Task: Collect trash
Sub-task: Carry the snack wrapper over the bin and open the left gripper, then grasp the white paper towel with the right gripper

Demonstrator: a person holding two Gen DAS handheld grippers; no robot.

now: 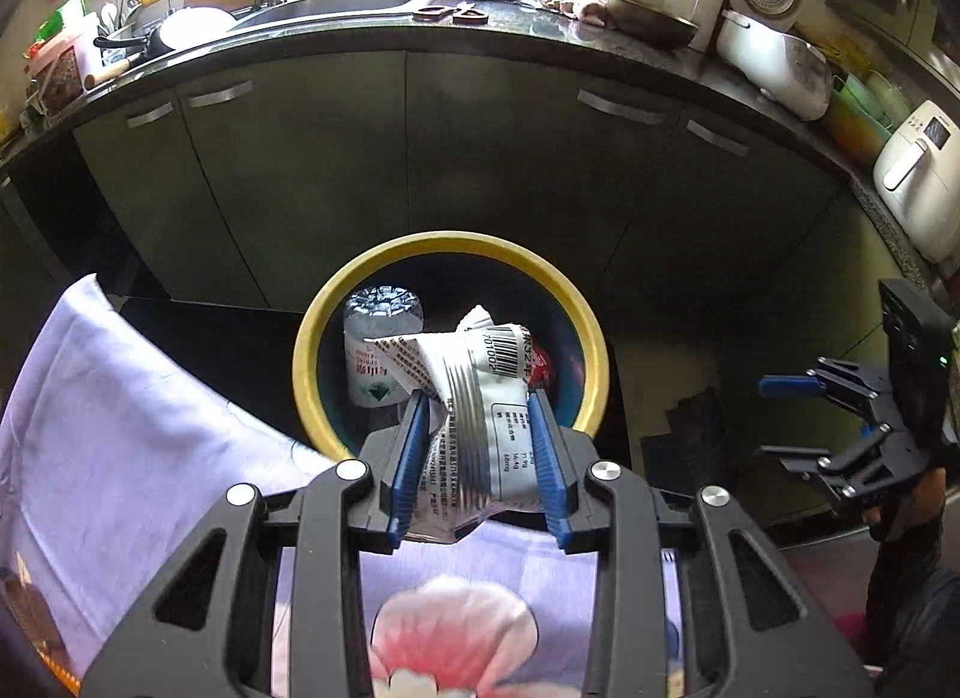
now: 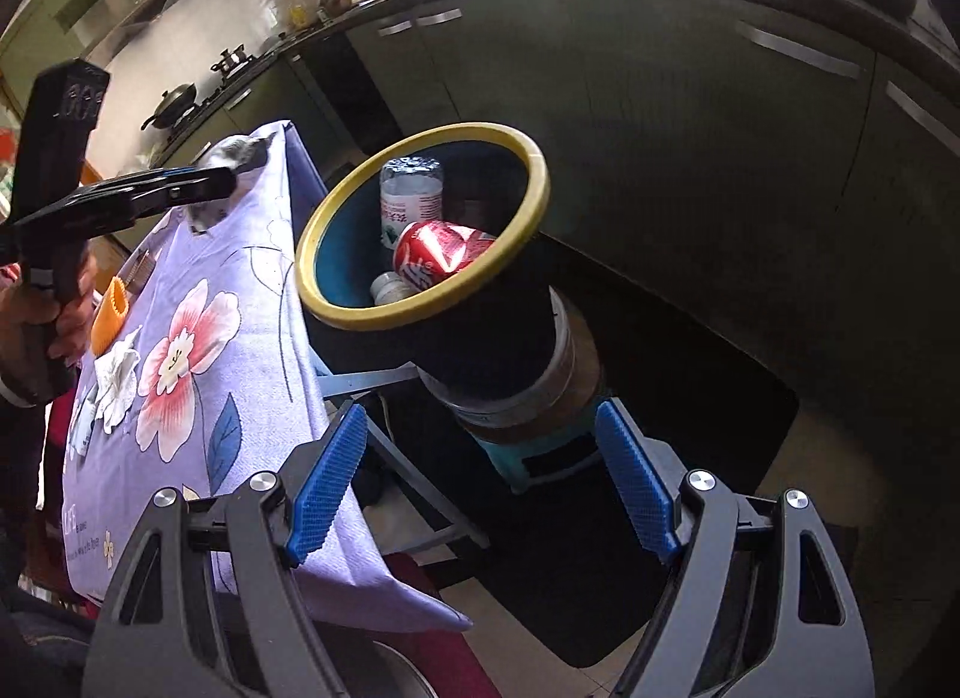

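My left gripper [image 1: 480,404] is shut on a crumpled silver-and-white snack wrapper [image 1: 480,398], held over the table edge just before the yellow-rimmed bin [image 1: 450,242]. Inside the bin lie a clear plastic bottle [image 1: 378,338] and a red can [image 1: 543,365]. In the right wrist view the bin [image 2: 528,158] tilts into sight with the bottle [image 2: 411,194] and red can [image 2: 441,254] in it. My right gripper [image 2: 480,458] is open and holds nothing, off the table's corner and short of the bin. It also shows at the right in the left wrist view [image 1: 780,419]. The left gripper [image 2: 225,179] appears at the upper left with the blurred wrapper [image 2: 237,149].
A table with a purple floral cloth [image 2: 252,338] stands left of the bin and bears an orange piece [image 2: 111,314] and a crumpled tissue [image 2: 117,380]. The bin sits on a teal stool [image 2: 540,452] over a black mat [image 2: 690,488]. Dark cabinets [image 1: 480,158] and a crowded counter run behind.
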